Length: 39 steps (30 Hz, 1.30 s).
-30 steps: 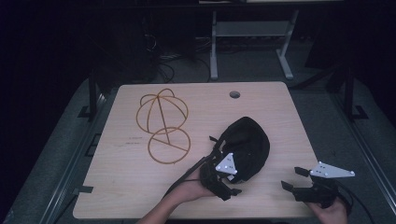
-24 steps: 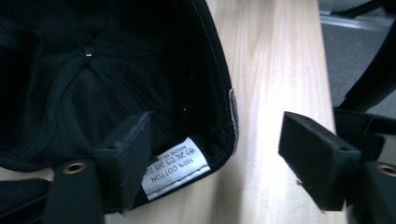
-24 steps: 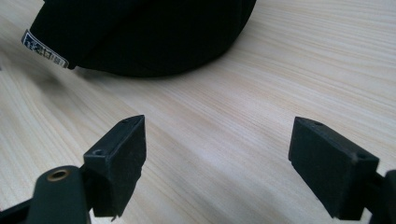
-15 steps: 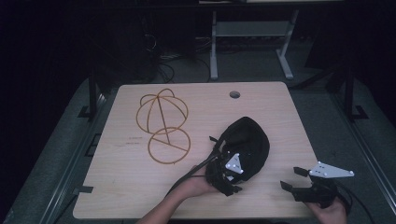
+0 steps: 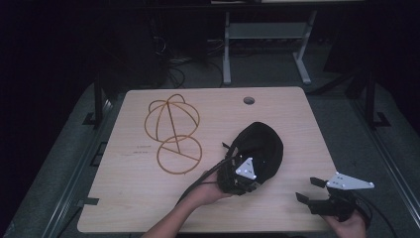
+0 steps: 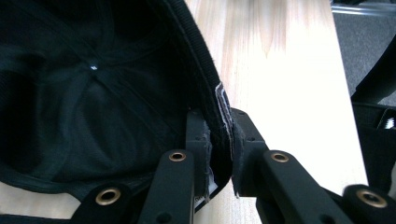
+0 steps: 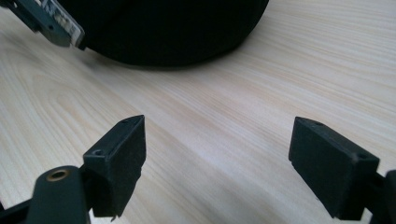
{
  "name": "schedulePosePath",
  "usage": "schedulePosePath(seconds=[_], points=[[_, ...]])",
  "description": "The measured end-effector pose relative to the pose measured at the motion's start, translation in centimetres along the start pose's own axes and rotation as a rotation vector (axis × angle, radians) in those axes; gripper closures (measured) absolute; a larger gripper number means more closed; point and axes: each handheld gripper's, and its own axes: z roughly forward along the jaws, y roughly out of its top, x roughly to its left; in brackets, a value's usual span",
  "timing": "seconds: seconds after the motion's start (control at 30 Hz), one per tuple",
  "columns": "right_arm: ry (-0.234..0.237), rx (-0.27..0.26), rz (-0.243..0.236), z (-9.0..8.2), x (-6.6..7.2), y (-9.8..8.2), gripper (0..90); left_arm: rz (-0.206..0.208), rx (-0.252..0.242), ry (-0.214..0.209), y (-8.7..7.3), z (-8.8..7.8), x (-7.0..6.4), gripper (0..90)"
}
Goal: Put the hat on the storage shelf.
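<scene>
1. A wire frame [image 5: 172, 133] of rings is lying on the left half of the table [image 5: 124, 198], with bare wood stretching between it and the left and near edges.
2. The black cap [image 5: 260, 148] is sitting right of the middle, underside up, well apart from the wire frame and clear of the far edge with its round hole [image 5: 248, 100].
3. The left gripper [image 5: 236, 179] is reaching in from the near edge, forearm angling up and right; its jaws have just been closing and are now pinching the cap's rim [image 6: 219, 112], one pad inside and one outside.
4. The right gripper [image 5: 309, 190] is hovering by the near right corner, jaws spread wide over bare wood, pointing left toward the cap, well apart from it.
</scene>
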Motion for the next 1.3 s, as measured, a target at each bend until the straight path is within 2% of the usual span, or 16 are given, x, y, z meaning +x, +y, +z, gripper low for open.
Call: schedulePosePath(seconds=[0.07, 0.1, 0.2, 0.27, 0.43, 0.47, 0.5, 0.53, 0.7, 0.8, 0.93, 1.07, 1.3], points=[[0.001, -0.002, -0.003, 0.1, 0.1, 0.1, 18.6, -0.005, -0.016, -0.009, 0.1, -0.4, 0.1, 80.5], [-0.011, 0.005, -0.020, 0.3, 0.3, 0.4, 18.7, -0.016, -0.049, -0.025, 0.2, -1.1, 0.5, 81.1], [-0.011, -0.005, -0.050, 0.4, 0.9, 0.8, 18.9, -0.026, -0.074, -0.040, 0.3, -1.9, 0.7, 81.4], [0.015, -0.023, -0.046, 0.5, 1.2, 1.1, 18.9, -0.042, -0.109, -0.068, 0.4, -2.8, 0.9, 81.5], [0.054, -0.047, -0.056, 0.9, 2.0, 1.8, 18.9, -0.042, -0.129, -0.105, 0.4, -3.5, 0.9, 81.5], [0.068, -0.062, -0.067, 1.0, 2.4, 2.3, 18.9, -0.045, -0.158, -0.130, 0.3, -3.9, 0.8, 81.6], [0.068, -0.062, -0.067, 1.0, 2.4, 2.3, 18.9, -0.045, -0.158, -0.130, 0.3, -3.9, 0.8, 81.6], [0.057, -0.065, -0.092, 1.2, 2.8, 2.7, 18.9, -0.033, -0.163, -0.148, 0.4, -4.2, 0.7, 81.6], [0.071, -0.085, -0.097, 1.3, 3.1, 3.3, 18.9, -0.014, -0.170, -0.165, 0.6, -4.6, 0.4, 81.5], [0.105, -0.111, -0.106, 1.5, 3.3, 3.7, 19.0, -0.020, -0.187, -0.185, 0.6, -4.6, 0.5, 81.6], [0.126, -0.126, -0.115, 1.9, 3.5, 4.3, 19.4, -0.011, -0.198, -0.203, 1.0, -4.6, 0.5, 81.7], [0.138, -0.131, -0.130, 2.1, 3.4, 4.7, 19.2, 0.006, -0.215, -0.227, 1.8, -4.9, 0.5, 81.7], [0.168, -0.161, -0.120, 1.5, 2.9, 4.8, 19.1, 0.022, -0.239, -0.261, 2.7, -5.2, 0.4, 81.7]])
